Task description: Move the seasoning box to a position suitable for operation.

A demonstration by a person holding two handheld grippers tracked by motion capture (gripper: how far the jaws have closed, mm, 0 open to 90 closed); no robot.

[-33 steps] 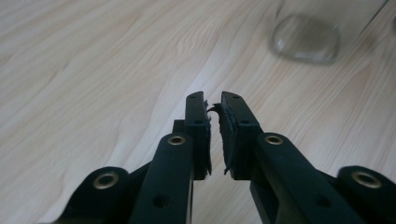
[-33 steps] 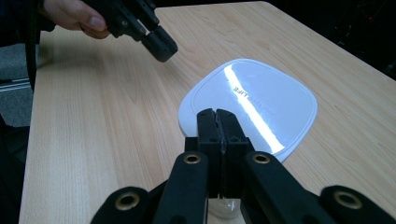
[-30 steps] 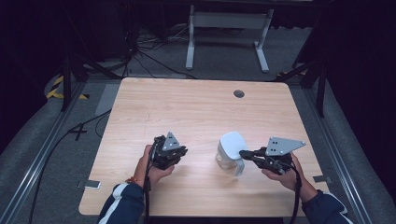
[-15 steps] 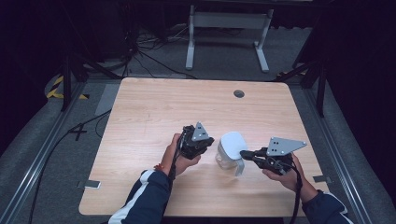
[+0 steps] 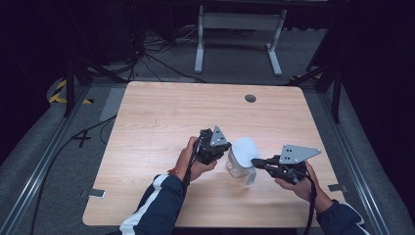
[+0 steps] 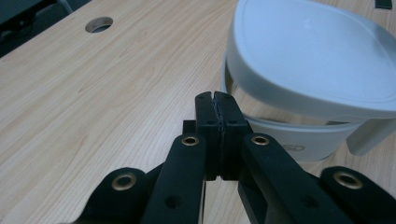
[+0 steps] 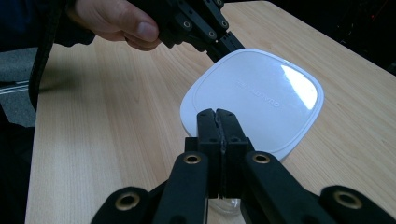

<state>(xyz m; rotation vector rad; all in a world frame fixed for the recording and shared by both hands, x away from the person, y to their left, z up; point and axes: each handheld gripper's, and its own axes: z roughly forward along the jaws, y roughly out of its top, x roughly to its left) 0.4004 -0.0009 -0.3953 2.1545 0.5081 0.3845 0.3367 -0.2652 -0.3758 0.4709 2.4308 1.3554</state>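
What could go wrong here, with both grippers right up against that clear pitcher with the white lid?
1. The white lid looks tilted, with a gap above the clear plastic pitcher rim; a nudge from the shut left gripper might knock it off.
2. The right gripper is shut at the pitcher's white handle side; I cannot tell if it grips it. If not, a push could slide or tip the pitcher across the wooden table.
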